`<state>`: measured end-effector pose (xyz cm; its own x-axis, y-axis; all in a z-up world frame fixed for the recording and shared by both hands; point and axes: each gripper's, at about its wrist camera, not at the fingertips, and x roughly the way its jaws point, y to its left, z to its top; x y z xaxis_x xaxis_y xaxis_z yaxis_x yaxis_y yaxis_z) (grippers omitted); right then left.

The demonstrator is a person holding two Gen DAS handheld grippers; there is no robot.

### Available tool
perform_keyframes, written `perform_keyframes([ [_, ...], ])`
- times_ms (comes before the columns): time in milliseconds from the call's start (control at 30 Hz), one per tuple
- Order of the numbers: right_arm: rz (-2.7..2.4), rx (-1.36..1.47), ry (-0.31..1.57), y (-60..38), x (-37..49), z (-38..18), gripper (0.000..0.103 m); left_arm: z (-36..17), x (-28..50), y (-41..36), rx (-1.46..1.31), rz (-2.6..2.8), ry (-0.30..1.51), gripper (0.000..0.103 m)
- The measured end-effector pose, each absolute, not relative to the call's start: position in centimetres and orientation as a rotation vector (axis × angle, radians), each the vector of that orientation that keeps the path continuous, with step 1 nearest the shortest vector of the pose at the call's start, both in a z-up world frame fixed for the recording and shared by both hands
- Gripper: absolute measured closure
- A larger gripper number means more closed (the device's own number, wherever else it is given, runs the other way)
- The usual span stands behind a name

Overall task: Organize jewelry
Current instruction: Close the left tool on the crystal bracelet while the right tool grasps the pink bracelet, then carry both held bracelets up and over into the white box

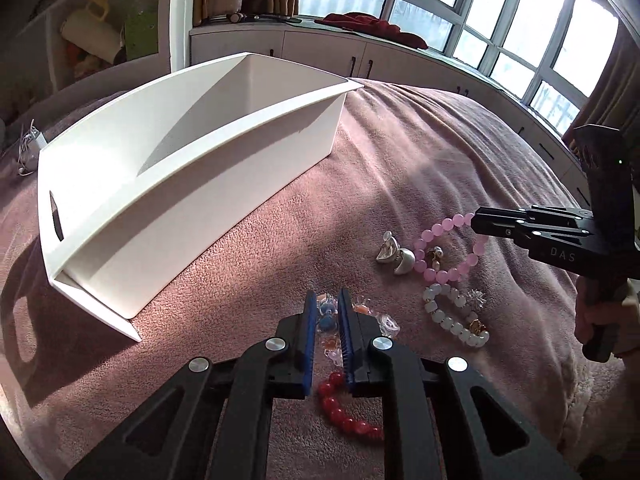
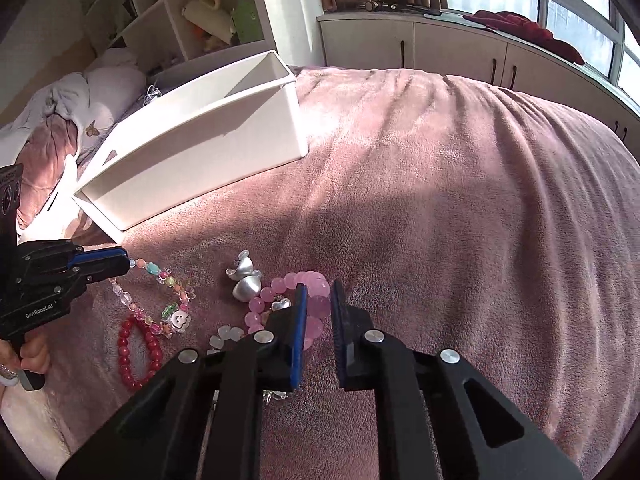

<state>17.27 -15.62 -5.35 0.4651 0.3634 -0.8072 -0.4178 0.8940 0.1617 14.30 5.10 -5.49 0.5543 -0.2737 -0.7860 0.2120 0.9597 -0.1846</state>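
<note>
Jewelry lies on a pink blanket in front of a long white box (image 1: 192,184) (image 2: 192,144). My left gripper (image 1: 325,308) (image 2: 127,263) has its jaws narrowly apart around the end of a multicoloured bead bracelet (image 2: 168,300) (image 1: 360,312). My right gripper (image 2: 319,304) (image 1: 476,222) straddles the pink bead bracelet (image 1: 436,256) (image 2: 276,292), jaws narrowly apart around its beads. Silver earrings (image 1: 394,256) (image 2: 244,280), a red bead bracelet (image 1: 344,412) (image 2: 138,352) and a white bead bracelet (image 1: 452,316) lie close by.
The blanket (image 2: 460,200) spreads wide to the right of the jewelry. Crumpled bedding (image 2: 72,112) lies left of the box. White cabinets (image 1: 320,48) and windows stand behind. A white charger cable (image 1: 30,144) lies beyond the box.
</note>
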Motion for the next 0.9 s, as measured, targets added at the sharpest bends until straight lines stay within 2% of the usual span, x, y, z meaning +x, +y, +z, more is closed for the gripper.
perform_keyframes([
  [367,0.54,-0.086,0.879,-14.0,16.1,0.2,0.09,1.5,13.4,7.3,-0.022,-0.292,0.854,0.087],
  [900,0.619,-0.139,0.783,-8.8,20.1,8.5,0.09,8.5,16.7,10.8,0.037,-0.227,0.793,0.087],
])
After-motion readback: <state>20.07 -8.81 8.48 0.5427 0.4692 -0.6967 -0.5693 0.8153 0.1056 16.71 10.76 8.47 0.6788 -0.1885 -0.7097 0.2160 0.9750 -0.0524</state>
